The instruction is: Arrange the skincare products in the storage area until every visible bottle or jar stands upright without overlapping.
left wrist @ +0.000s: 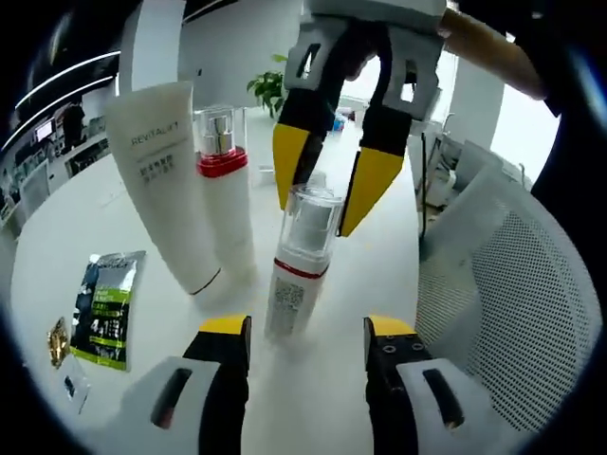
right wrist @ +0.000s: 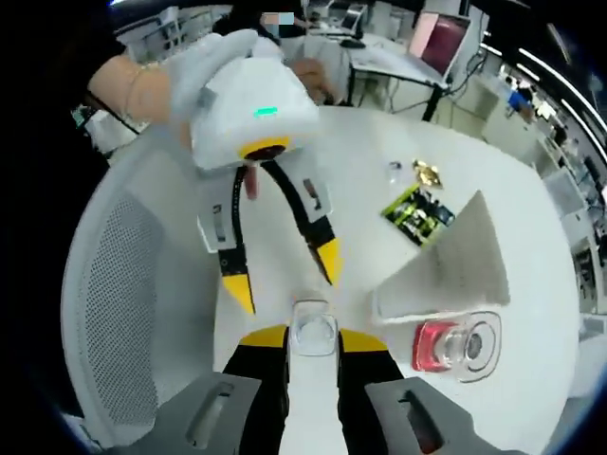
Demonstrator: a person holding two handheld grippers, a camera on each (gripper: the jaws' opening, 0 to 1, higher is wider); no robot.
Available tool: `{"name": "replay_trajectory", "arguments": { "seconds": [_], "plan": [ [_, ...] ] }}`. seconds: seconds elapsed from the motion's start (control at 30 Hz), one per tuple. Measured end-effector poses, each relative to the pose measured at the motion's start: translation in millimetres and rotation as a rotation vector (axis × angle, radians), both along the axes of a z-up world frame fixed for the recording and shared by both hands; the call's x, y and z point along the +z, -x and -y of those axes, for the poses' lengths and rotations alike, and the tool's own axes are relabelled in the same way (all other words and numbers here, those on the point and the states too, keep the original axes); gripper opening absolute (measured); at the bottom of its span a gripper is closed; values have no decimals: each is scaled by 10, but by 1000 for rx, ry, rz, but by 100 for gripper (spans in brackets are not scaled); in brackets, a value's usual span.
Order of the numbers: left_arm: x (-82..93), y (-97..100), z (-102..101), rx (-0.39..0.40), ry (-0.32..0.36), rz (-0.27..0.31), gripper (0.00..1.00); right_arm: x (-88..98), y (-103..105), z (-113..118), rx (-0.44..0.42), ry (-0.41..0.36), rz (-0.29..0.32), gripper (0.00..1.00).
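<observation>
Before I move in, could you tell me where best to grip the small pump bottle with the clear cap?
Probably the white body below the red band of the small pump bottle, coming in from the near side with the left gripper, open. The bottle leans, the right gripper straddles its clear cap, and the tall tube crowds one side.

A green sachet [left wrist: 104, 308] and a small gold packet [left wrist: 59, 341] lie near the white table's [left wrist: 85, 218] edge, beside a mesh chair [left wrist: 531, 303].
</observation>
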State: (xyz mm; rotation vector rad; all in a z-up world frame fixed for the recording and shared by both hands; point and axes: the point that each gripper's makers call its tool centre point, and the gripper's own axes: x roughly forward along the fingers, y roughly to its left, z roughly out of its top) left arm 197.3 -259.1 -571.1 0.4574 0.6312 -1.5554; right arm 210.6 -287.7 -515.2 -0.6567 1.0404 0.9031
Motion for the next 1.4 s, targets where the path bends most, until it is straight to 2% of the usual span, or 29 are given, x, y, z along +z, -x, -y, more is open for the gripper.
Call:
{"name": "replay_trajectory", "arguments": {
  "seconds": [0.07,0.27,0.53,0.7,1.4],
  "plan": [
    [-48,-42,-13,8,-6,-2,46,-11,-9,15,-26,33,-43,9],
    [-35,-22,-4,9,-10,-15,46,-27,-110,43,-25,120,-74,9],
    [-56,-40,15,10,-16,-19,46,-15,-246,-19,-30,143,-114,9],
    [-62,-31,-1,15,-27,-20,46,-60,-245,-15,-21,167,-114,10],
    [-114,23,-14,-1,-39,-35,47,-41,-214,-86,-19,192,-69,10]
  ]
}}
